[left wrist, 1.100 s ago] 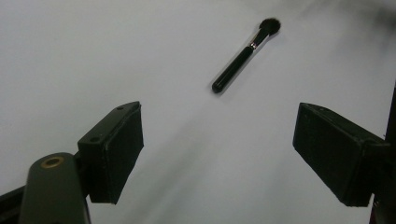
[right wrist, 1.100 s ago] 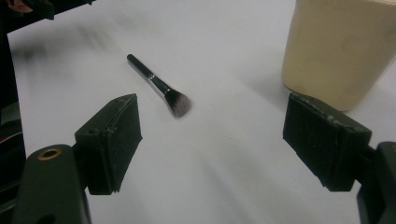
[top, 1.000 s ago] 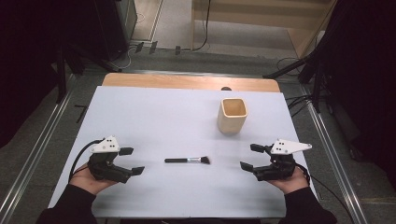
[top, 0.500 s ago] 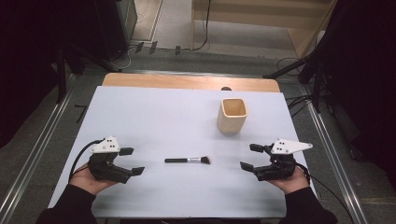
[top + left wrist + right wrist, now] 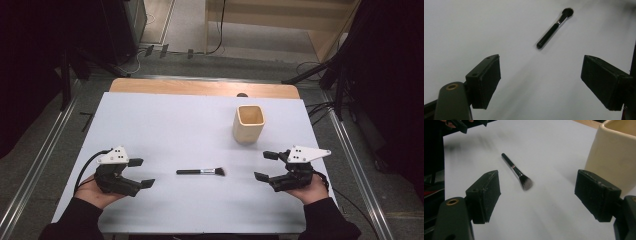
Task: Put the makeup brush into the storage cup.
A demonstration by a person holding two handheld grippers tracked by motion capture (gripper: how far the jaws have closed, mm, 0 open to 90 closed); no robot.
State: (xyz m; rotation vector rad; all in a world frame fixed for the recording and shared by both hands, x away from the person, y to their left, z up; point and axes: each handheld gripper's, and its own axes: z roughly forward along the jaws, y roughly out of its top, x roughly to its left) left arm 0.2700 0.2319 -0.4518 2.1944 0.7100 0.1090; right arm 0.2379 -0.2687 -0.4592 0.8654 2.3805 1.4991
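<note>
Black sleeves (image 5: 75,222), black grippers, grey three-cornered plates, black cables

Cut off at 2 o'clock in the right gripper view: beige cup (image 5: 614,157), base hidden behind one jaw. Too blurred to read: brush (image 5: 517,172) bristles.

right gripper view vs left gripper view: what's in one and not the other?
Right gripper view alone: the cream cup close by at the right, and the other hand's gripper far off at the top left. Left gripper view alone: nothing besides its own open black jaws. Shared: the black makeup brush lying flat on the white table, untouched, ahead of open jaws.
</note>
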